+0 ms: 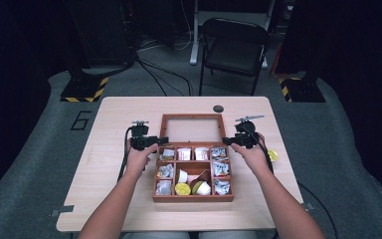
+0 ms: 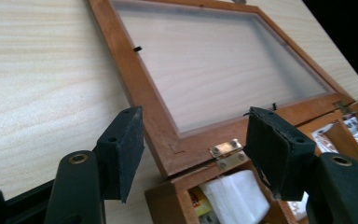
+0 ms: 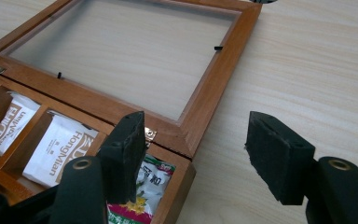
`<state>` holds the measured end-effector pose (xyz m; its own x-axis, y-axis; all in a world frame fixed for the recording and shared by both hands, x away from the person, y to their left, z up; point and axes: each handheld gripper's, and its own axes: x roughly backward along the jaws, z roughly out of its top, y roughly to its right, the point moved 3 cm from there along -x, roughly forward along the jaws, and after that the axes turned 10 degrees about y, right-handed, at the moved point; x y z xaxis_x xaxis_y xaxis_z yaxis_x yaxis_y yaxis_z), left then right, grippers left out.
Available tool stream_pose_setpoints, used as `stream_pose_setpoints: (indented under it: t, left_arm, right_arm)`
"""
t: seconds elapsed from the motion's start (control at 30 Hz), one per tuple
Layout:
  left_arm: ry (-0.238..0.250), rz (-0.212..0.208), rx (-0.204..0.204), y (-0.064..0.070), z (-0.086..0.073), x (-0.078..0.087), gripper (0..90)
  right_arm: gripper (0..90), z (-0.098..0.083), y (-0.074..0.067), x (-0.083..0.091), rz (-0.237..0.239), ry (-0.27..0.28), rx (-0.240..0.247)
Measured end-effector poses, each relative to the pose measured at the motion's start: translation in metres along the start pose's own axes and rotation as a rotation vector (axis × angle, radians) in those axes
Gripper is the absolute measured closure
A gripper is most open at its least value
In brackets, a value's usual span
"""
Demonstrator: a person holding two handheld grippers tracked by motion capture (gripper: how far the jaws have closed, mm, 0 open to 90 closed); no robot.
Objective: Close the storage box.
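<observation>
Wooden box (image 1: pixel 193 172) near the middle of the counter (image 1: pixel 114 114), its glass-paned lid (image 1: pixel 192 128) swung fully back and lying flat behind the compartments (packets and small cups inside). Left gripper (image 1: pixel 148 141) hovers at the lid's left hinge corner, fingers (image 2: pixel 121 151) apart, straddling the frame edge without pressing it. Right gripper (image 1: pixel 238 139) sits at the right hinge corner, fingers (image 3: pixel 123 154) apart, clamping nothing.

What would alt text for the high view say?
A person's two grippers, left gripper and right gripper, flank the hinge corners of an open wooden box, its glass lid lying flat on the table. The compartments hold packets and small cups.
</observation>
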<state>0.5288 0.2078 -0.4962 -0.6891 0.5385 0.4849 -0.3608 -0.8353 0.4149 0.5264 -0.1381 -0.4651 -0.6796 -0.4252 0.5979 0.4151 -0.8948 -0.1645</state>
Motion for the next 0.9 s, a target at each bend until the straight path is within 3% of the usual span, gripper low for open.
stream_pose_setpoints:
  t: [0.2, 0.47, 0.67, 0.9]
  left_arm:
    - [-0.004, 0.012, 0.029, -0.005, -0.002, -0.006, 37.0]
    - [-0.021, 0.025, 0.018, -0.005, -0.005, -0.013, 37.0]
    - [-0.024, 0.020, 0.042, -0.006, -0.007, -0.017, 36.4]
    - [-0.020, 0.021, 0.036, -0.007, -0.007, -0.020, 35.7]
  right_arm:
    - [37.3, -0.002, 0.000, -0.008, -0.001, 0.001, 0.004]
    - [37.0, -0.005, -0.003, -0.021, -0.007, -0.015, 0.016]
    - [36.6, -0.008, -0.002, -0.028, -0.014, -0.033, -0.012]
    - [36.4, -0.008, -0.002, -0.034, -0.013, -0.031, -0.036]
